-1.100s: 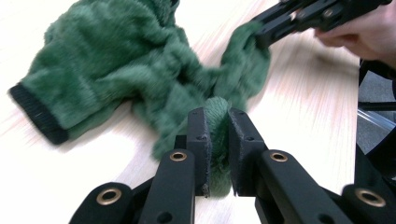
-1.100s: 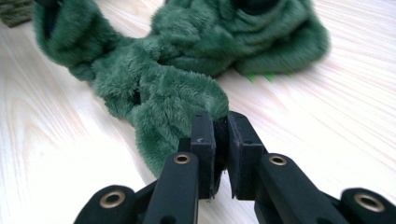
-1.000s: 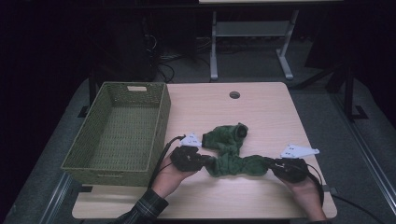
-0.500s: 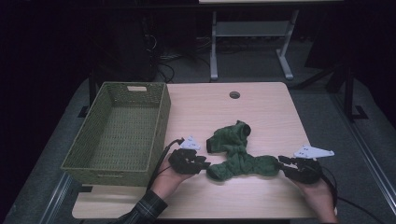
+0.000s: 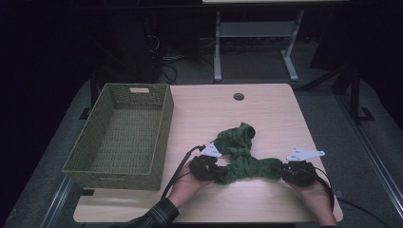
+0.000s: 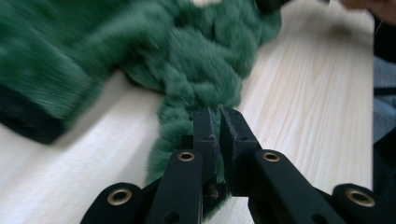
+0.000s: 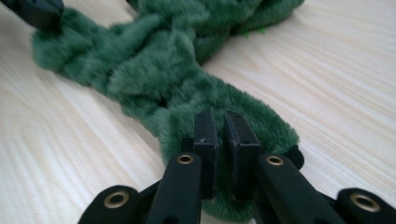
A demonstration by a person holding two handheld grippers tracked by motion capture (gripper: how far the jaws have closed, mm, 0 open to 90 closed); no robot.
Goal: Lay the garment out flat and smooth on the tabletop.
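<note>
A dark green fuzzy cloth point(image 5: 242, 156) lies bunched on the wooden table point(image 5: 266, 104), one lobe pointing to the far side and a strip running across the near side. My left gripper point(image 5: 216, 173) is at the strip's left end and my right gripper point(image 5: 282, 167) at its right end. Both pairs of jaws have just been closing with green pile between them. In the left gripper view my gripper point(image 6: 218, 116) pinches a fold of the cloth point(image 6: 201, 70). In the right gripper view my gripper point(image 7: 219, 122) is clamped on the rounded end of the cloth point(image 7: 159, 70).
A green woven basket point(image 5: 161, 137) stands at the table's left, close beside the left hand. A round cable hole point(image 5: 238, 96) sits near the far edge. Bare wood lies beyond and to the right of the cloth. Cables trail off the near edge.
The left gripper has slid right and a little lower, towards the cloth's middle. The strip between the two grippers now looks shorter and more bunched. The right hand stays about where it was.
</note>
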